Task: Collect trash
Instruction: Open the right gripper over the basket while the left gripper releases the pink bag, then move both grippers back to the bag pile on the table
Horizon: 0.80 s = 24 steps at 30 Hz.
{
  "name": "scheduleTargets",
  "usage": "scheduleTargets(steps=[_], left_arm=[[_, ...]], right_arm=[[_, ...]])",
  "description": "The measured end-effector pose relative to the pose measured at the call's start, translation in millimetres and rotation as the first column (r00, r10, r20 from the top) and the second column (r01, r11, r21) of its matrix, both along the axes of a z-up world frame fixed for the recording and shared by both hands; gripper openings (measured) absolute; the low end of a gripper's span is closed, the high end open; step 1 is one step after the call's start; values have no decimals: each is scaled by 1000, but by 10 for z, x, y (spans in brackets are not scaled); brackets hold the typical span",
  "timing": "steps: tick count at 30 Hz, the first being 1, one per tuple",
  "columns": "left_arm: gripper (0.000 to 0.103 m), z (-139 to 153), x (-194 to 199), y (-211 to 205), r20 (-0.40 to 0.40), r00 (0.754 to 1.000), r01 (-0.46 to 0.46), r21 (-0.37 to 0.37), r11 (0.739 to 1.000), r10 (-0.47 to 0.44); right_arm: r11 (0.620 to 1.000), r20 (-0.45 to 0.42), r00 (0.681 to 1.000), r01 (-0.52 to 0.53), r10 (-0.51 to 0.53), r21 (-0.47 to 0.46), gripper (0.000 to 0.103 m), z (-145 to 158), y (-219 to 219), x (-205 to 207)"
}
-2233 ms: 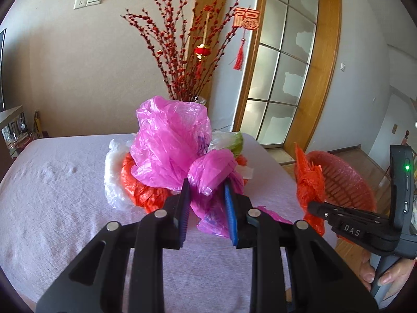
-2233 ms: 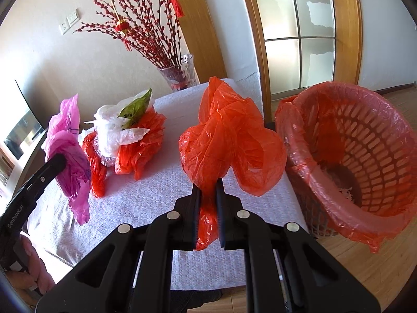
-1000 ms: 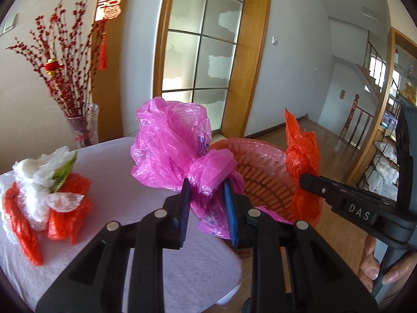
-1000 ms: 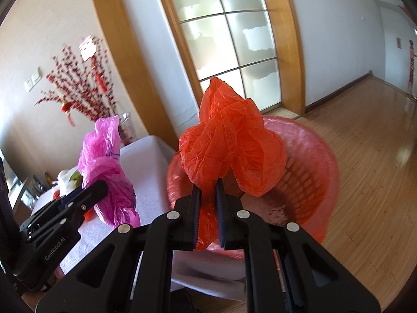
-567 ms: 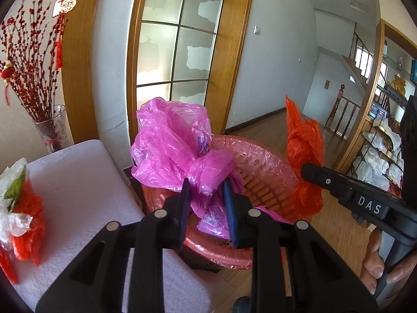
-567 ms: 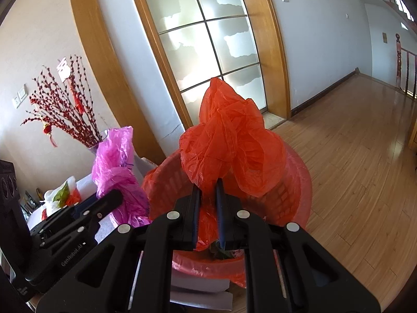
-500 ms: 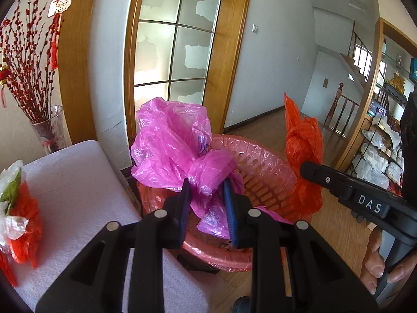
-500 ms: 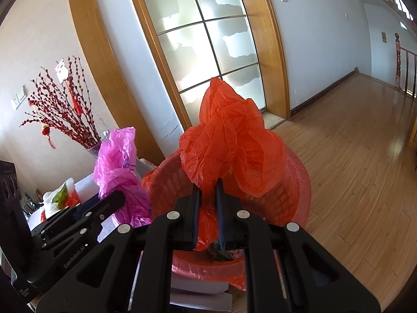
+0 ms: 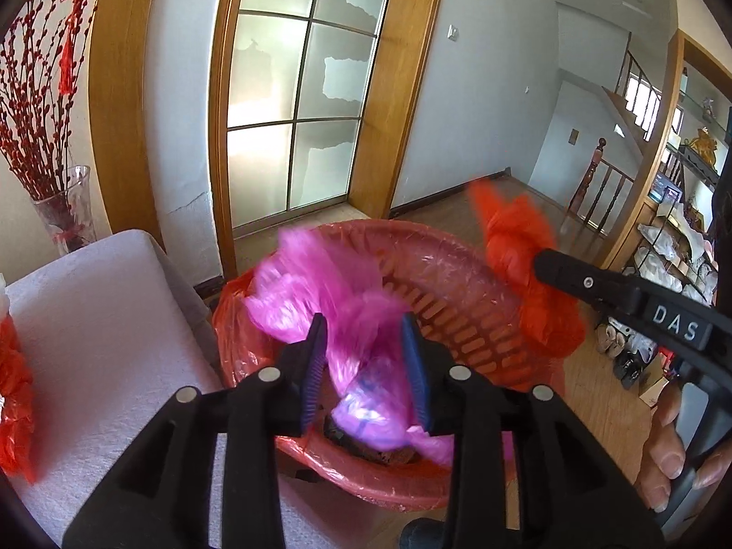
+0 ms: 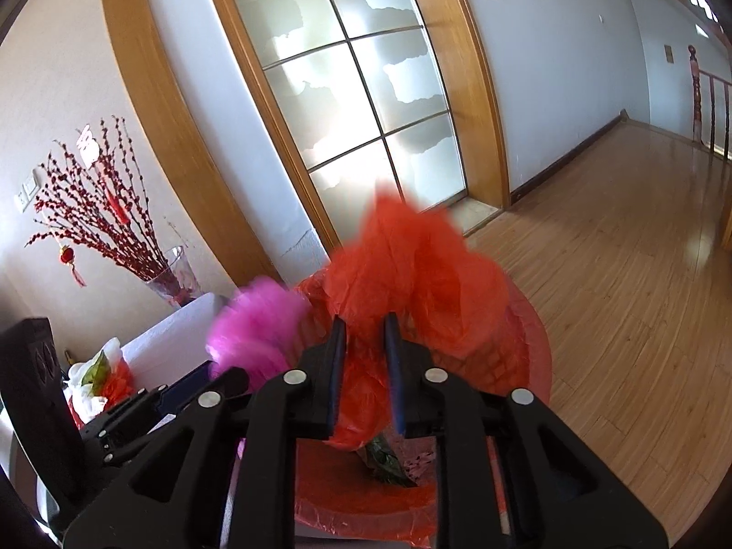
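Both jaws opening over red basket [image 9: 457, 274]: left hand-held gripper [image 9: 366, 366] w/ pink bag [image 9: 329, 288] loose between, right hand-held gripper [image 10: 364, 366] w/ red bag [image 10: 411, 274] loose between.

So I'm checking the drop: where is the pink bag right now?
In the left wrist view the pink bag is between the opening left claw, over the red basket, beside the table.

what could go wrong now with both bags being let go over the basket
1. The red bag hangs at the far rim of the basket in the left view; as the right gripper opens, it may drop outside onto the floor.
2. The pink bag is light and billowy; as the left gripper opens, it could cling to a pad or drift toward the table.
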<state>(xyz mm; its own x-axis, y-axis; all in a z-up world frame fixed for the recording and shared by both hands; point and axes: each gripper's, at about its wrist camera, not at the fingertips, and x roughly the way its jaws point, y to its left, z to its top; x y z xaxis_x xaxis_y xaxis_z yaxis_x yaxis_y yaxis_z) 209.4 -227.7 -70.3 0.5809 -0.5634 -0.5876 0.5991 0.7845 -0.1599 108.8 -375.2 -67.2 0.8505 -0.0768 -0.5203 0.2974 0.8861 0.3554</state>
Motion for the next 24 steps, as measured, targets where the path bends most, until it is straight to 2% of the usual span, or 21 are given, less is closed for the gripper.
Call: scheduleTargets(steps=[3,5,8,12,17,20,24], left_arm=[[44,-24,17,35,-5,1000,-19,10,1000,19],[48,-32,9,93,-11,999,-32,11,999,33],[55,-13,-43,205,7,998,-64,24,998,64],[63,27,-107,384,29,993,-112,49,993,110],[71,103,-158,825,32,979,-204,43,978,203],[80,172,-200,1156,53,956,-290,45,956,287],[90,264,-274,1638,77,909,-415,56,908,410]], right_arm=[[1000,-8,1000,3,-3,3,34,-34,-20,-20],[1000,-11,1000,8,-8,-7,51,-53,-2,-48],[998,-10,999,40,-41,-40,68,-65,44,-100],[996,-15,998,58,-59,-61,71,-63,106,-128],[996,-12,999,41,-42,-78,73,-25,245,-145],[997,-17,1000,8,-9,-71,73,-8,380,-114],[994,-21,998,-57,55,-92,73,37,681,-45]])
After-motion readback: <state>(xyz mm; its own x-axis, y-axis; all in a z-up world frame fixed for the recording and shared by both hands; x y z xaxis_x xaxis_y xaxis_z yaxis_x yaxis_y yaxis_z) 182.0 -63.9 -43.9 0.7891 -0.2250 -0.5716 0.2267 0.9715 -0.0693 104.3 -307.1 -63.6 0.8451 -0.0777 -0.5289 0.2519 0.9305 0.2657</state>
